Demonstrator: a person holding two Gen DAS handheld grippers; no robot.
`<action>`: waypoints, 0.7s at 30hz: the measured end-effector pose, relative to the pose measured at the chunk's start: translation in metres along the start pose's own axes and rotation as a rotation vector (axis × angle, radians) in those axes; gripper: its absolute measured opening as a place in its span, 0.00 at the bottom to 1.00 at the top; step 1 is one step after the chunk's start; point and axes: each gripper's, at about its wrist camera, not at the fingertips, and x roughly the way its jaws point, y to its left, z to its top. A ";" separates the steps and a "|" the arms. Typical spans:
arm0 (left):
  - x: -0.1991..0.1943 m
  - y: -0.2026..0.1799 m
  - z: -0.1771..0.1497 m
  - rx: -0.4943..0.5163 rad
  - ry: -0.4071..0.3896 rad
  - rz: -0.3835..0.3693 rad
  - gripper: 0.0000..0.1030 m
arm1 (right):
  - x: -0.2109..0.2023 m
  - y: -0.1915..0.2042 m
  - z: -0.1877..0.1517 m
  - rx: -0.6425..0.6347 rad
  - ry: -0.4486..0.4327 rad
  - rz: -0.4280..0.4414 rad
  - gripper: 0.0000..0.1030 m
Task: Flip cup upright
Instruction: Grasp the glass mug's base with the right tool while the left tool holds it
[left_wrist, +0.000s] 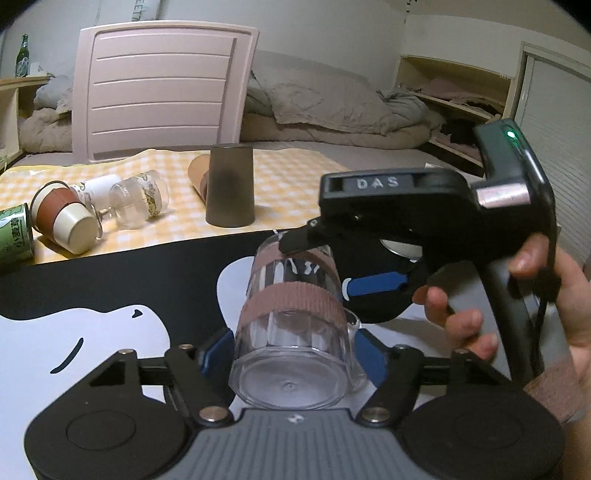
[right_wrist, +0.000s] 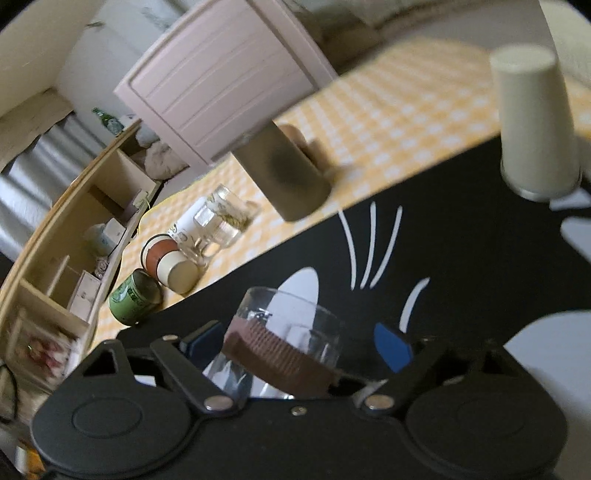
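Observation:
A clear glass cup (left_wrist: 291, 332) with a brown ribbed band lies tilted between my left gripper's (left_wrist: 291, 350) blue pads, base toward the camera, mouth pointing away. The left jaws press both sides of it. My right gripper (left_wrist: 321, 258) comes in from the right, its fingers around the cup's far rim. In the right wrist view the same cup (right_wrist: 288, 343) sits between the right gripper's (right_wrist: 295, 343) fingers; the left pad touches it and the right blue pad (right_wrist: 393, 347) stands apart from it.
A dark tumbler (left_wrist: 231, 184) stands upside down on the yellow checked cloth (left_wrist: 295, 173). Several cups and a glass jar (left_wrist: 140, 201) lie tipped at the left, with a green can (left_wrist: 14, 236). A white cup (right_wrist: 535, 133) stands inverted on the black mat (right_wrist: 461, 258). A pink chair (left_wrist: 162, 88) stands behind.

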 end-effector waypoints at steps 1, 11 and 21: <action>0.000 0.000 -0.001 0.004 0.000 0.005 0.68 | 0.003 0.000 0.000 0.017 0.014 -0.001 0.87; 0.000 -0.004 -0.003 0.049 -0.001 0.019 0.66 | 0.037 -0.010 0.011 0.219 0.160 0.027 0.85; 0.000 -0.010 -0.006 0.131 -0.013 0.003 0.66 | 0.044 0.008 0.035 0.082 0.313 0.009 0.78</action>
